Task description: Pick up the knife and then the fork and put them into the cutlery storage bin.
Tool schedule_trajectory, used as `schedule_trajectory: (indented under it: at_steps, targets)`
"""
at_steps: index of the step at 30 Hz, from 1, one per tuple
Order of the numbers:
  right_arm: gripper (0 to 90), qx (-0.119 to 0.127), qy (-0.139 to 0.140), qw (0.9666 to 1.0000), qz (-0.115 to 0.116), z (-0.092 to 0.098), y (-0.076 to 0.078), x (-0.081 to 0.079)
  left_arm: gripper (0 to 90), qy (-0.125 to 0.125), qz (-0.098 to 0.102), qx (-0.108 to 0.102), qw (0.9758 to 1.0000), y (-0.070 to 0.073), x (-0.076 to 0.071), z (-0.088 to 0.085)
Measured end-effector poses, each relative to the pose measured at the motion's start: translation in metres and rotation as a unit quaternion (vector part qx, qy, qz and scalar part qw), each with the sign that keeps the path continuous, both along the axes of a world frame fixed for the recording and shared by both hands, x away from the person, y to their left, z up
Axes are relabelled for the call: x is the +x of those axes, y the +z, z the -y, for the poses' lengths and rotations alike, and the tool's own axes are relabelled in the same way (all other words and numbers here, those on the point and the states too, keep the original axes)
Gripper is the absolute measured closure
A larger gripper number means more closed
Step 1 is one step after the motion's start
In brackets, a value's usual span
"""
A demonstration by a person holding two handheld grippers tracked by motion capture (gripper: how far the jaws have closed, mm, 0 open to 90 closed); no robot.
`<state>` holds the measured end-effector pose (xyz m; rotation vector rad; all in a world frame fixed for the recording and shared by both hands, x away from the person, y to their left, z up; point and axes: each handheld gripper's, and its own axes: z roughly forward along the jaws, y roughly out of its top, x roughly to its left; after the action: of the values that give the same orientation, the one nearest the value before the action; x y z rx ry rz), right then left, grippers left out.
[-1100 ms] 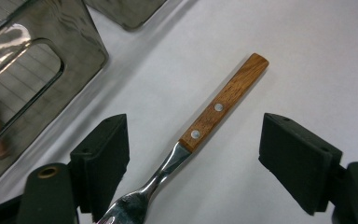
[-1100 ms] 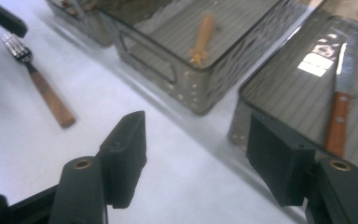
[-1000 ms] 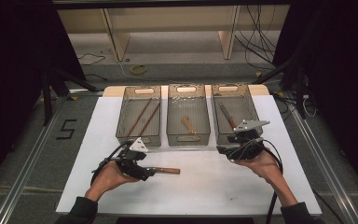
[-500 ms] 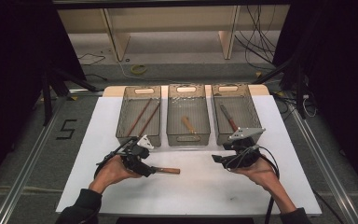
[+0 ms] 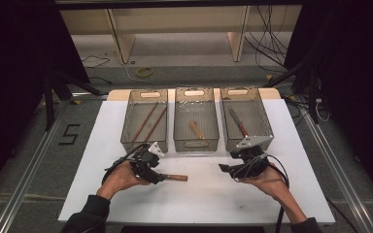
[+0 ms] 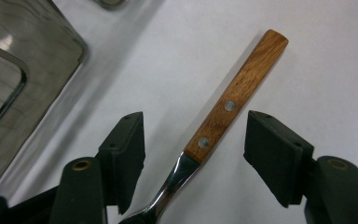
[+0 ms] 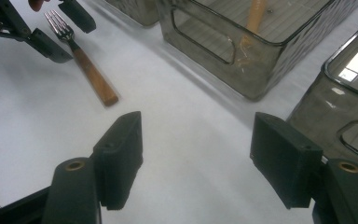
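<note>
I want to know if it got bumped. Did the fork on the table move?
No. The fork lies at the same spot below the left basket, between the left gripper's jaws, which have just been closing, not yet touching.

I count three clear bins [image 5: 144, 143] on my table, two chopsticks [image 5: 148, 122] in the left one, and just one wooden-handled fork [image 6: 233, 100] lying out front.

Each claw, left claw [image 5: 161, 177] and right claw [image 5: 222, 168], is black, with two blocky rubber-faced pads [image 6: 123, 154] on arms fitted with brass-coloured bushings. A grey three-cornered plate [image 5: 248, 142] tops the right claw; black cables [image 5: 278, 167] trail behind it. Dark sleeves [image 5: 88, 213] are worn.
</note>
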<state>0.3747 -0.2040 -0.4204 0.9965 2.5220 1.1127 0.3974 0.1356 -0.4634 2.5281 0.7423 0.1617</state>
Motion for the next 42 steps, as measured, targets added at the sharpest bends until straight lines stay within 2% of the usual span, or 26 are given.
schedule_trajectory:
  at_steps: [8, 14, 18, 26, 33, 42]
  targets:
    - [34.9, -0.001, 0.004, 1.0, -0.005, -0.002, -0.002, -0.001, 44.4, -0.008, -0.015, 0.014, 0.9998, -0.005, 0.0, 0.004]
    - [35.0, -0.001, 0.003, 1.0, -0.005, -0.001, -0.002, 0.0, 49.1, -0.018, -0.025, 0.037, 0.9988, -0.01, 0.003, 0.01]
    - [35.1, -0.001, 0.003, 1.0, -0.006, -0.002, -0.002, 0.0, 53.0, -0.022, -0.025, 0.051, 0.9981, -0.009, 0.003, 0.013]
    - [35.4, -0.003, 0.002, 1.0, -0.009, -0.001, -0.003, 0.0, 60.0, -0.028, -0.027, 0.061, 0.9974, -0.008, 0.0, 0.018]
    - [35.5, -0.003, 0.002, 1.0, -0.009, -0.002, -0.002, 0.0, 69.7, -0.048, -0.026, 0.077, 0.9955, -0.007, -0.004, 0.021]
    - [36.1, 0.003, 0.001, 0.9999, -0.011, -0.001, -0.002, 0.0, 76.2, -0.071, -0.021, 0.089, 0.9933, -0.006, -0.006, 0.024]
